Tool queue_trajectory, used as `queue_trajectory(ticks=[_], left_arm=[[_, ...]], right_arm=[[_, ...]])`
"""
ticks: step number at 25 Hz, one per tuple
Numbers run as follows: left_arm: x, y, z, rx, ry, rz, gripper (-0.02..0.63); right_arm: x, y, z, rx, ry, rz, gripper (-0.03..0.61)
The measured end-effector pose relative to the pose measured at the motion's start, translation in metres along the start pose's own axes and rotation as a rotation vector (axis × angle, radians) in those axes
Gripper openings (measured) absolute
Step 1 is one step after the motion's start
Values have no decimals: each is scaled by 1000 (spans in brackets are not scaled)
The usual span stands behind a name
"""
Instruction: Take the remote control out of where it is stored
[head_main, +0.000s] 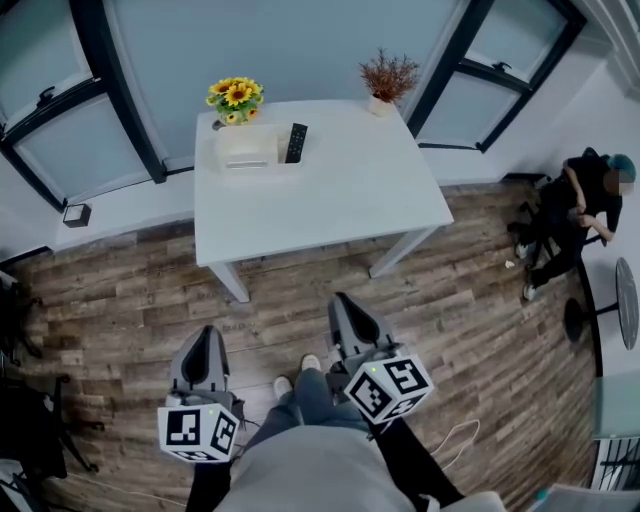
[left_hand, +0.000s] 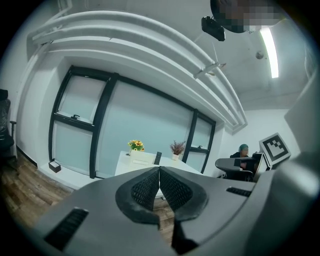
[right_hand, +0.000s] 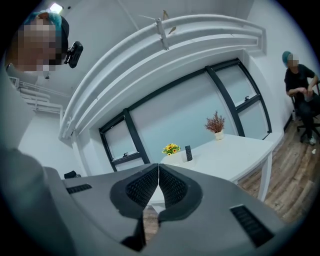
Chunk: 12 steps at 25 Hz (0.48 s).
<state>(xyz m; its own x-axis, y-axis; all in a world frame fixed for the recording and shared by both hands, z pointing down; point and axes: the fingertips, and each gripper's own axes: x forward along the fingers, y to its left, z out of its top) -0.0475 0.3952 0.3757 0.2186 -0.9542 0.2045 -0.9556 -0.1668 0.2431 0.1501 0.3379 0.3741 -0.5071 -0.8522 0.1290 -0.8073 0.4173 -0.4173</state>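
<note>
I've got both grippers near me over the brown wood-plank floor (head_main: 130, 290), well apart from the white rectangular desk (head_main: 330, 200). Left gripper (left_hand: 159, 172) jaws pressed together, nothing btwn; right gripper (right_hand: 158, 170) same. Slim black remote control (head_main: 296, 142) stands upright at the right edge of a low white box (head_main: 246, 150), far-left on desk, by yellow sunflowers (head_main: 235, 97).
</note>
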Motion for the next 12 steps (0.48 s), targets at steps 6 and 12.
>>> queue_trajectory(ticks=[6,12], left_arm=[[20,4,-1,0,13,-17,9],[52,8,10,3,6,-3,9]], right_arm=[[21,-11,0,-1,6,-15,6],[54,-23,14,-20,3,3,6]])
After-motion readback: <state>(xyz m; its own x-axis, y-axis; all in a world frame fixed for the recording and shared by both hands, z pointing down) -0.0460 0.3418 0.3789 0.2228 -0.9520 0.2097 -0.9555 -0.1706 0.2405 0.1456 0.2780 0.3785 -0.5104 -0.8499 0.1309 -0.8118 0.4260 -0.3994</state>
